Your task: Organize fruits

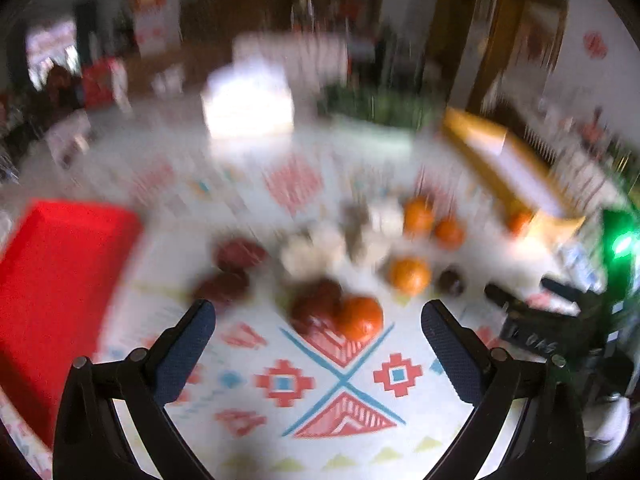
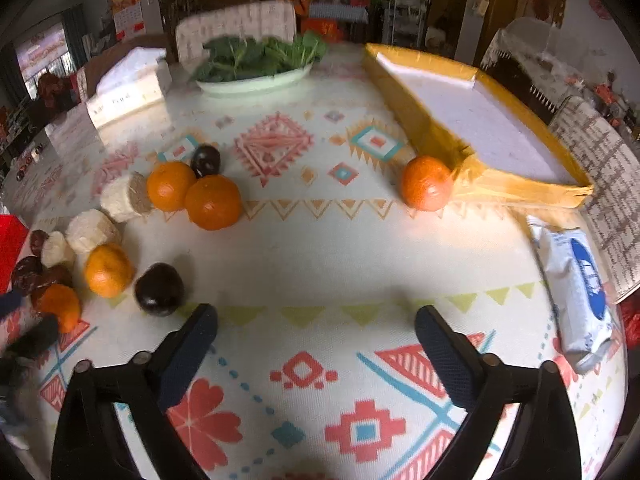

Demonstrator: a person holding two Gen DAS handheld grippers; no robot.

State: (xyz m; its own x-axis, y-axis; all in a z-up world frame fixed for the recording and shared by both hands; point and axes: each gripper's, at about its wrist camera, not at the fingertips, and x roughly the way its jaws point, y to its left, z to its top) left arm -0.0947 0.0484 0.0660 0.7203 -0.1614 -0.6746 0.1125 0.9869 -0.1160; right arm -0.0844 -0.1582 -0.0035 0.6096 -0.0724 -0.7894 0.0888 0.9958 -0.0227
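A big table with a patterned cloth (image 2: 320, 248) lies under both claws. Far ahead of the right claw (image 2: 316, 332), and off to its right, sits a yellow tray (image 2: 424, 120) with nothing in it. It looks like the place where the fruits should go. One orange (image 2: 426, 188) touches the tray's near corner.

The other fruits are in a bunch to the left of the right claw: two oranges (image 2: 212, 202) side by side, a smaller orange (image 2: 108, 270), dark plums (image 2: 159, 289), and pale cut chunks (image 2: 92, 231). The nearest plum sits just beside the right claw's left finger.

The left claw (image 1: 318, 324) is right in front of an orange and a dark red fruit (image 1: 316, 306) that touch. Its picture is very blurry.

Both claws are spread wide and hold nothing.

What could go wrong? Round fruits roll. If a finger bumps one, it could roll off the table. The left claw could also pinch two fruits at once, because they touch.
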